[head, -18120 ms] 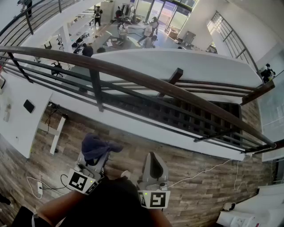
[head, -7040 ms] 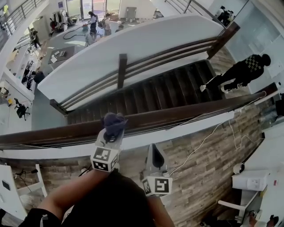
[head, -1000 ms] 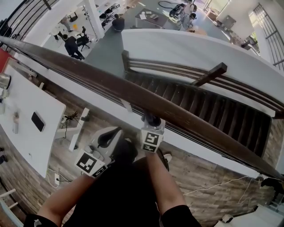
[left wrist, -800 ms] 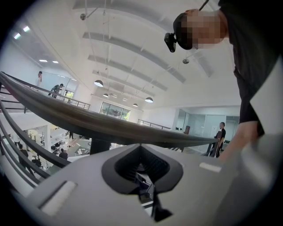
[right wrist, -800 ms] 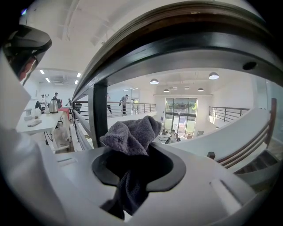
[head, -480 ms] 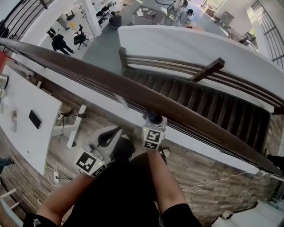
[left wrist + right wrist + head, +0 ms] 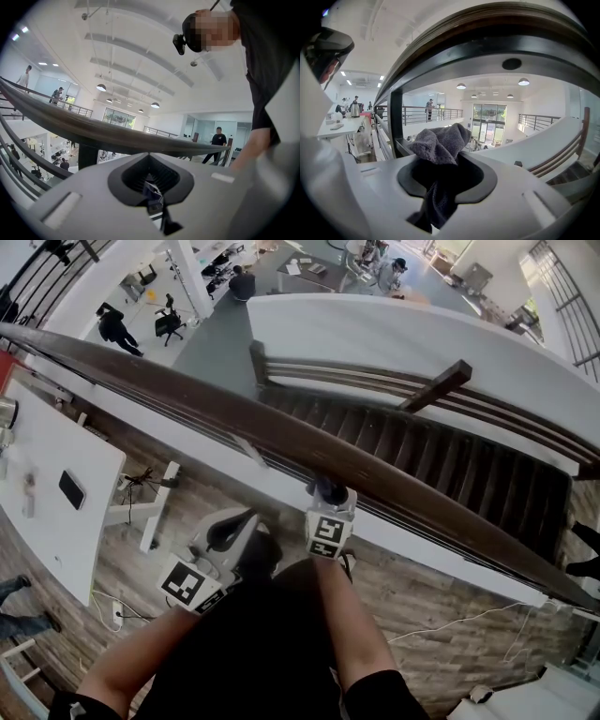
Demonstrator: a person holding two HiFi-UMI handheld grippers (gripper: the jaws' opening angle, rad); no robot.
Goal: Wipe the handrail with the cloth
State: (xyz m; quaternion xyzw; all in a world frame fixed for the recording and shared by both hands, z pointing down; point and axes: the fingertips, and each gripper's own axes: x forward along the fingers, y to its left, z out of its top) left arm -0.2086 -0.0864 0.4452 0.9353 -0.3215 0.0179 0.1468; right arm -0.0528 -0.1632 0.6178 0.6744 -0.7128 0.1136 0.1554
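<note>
Nearest the camera, the person's forearms reach up from the bottom of the head view, one gripper in each hand. The left gripper (image 7: 232, 526) hangs low and left of centre over the wood-plank floor (image 7: 422, 606), apart from the rail. Its own view shows its jaws pressed together with nothing between them (image 7: 149, 157), and the handrail (image 7: 93, 131) crosses the frame beyond it.

Just right of it and a little higher, the right gripper (image 7: 328, 504) points at the handrail (image 7: 216, 413), which runs from the upper left to the lower right. Its jaws pinch the dark grey cloth (image 7: 438, 143), which bunches out above the jaw tips, with a tail hanging down between them. In the head view the cloth (image 7: 325, 489) sits against the near lower edge of the brown rail. In the right gripper view the rail (image 7: 487, 28) arches overhead, and contact cannot be made out there.

A white desk (image 7: 47, 493) stands at the left edge. Beyond the rail a dark staircase (image 7: 422, 465) descends, and further off, at the top left, people stand on a lower floor
</note>
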